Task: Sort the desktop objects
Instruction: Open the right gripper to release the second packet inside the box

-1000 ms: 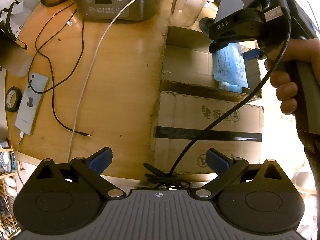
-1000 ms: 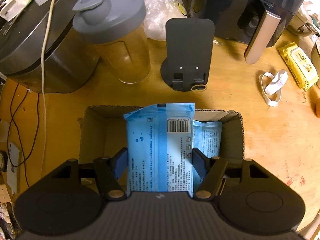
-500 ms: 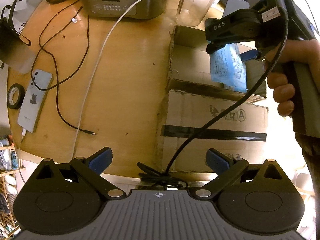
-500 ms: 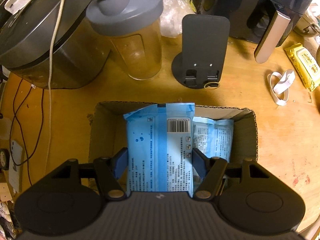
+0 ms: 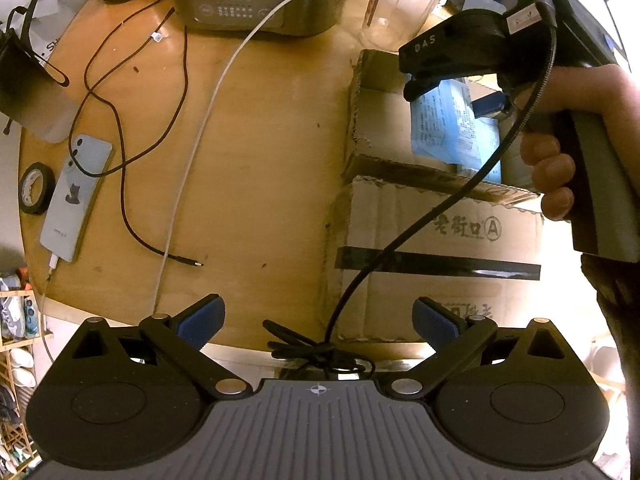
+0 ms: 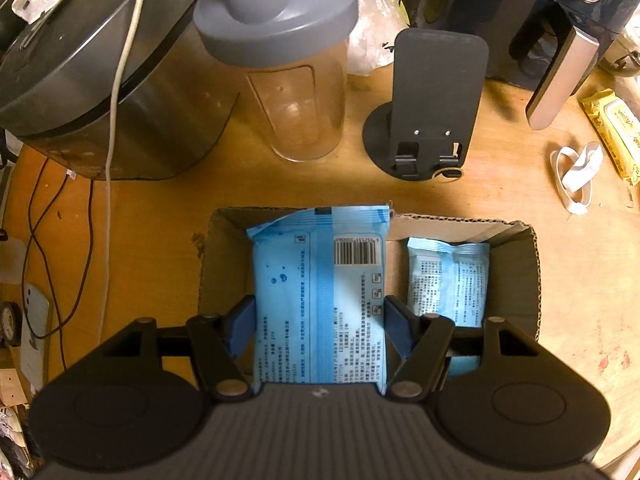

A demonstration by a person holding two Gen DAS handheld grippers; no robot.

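From the left wrist, the left tongs (image 5: 318,318) stand wide with nothing between them, pointing down over the near edge of the round wooden surface (image 5: 260,152); only this view shows the phone (image 5: 74,196), the roll of black tape (image 5: 35,188), the black cable (image 5: 132,152), the taped closed carton (image 5: 436,256) and the person's right hand (image 5: 568,148) wrapped round the other tool's grip above the open cardboard box (image 5: 376,120); from the right wrist, the right tongs (image 6: 318,326) point steeply down, clamped on a blue wipes packet (image 6: 320,300) held over that box (image 6: 516,276); a second blue packet (image 6: 448,280) lies inside on the right; beyond stand a shaker bottle (image 6: 288,64) and a black phone stand (image 6: 432,108).
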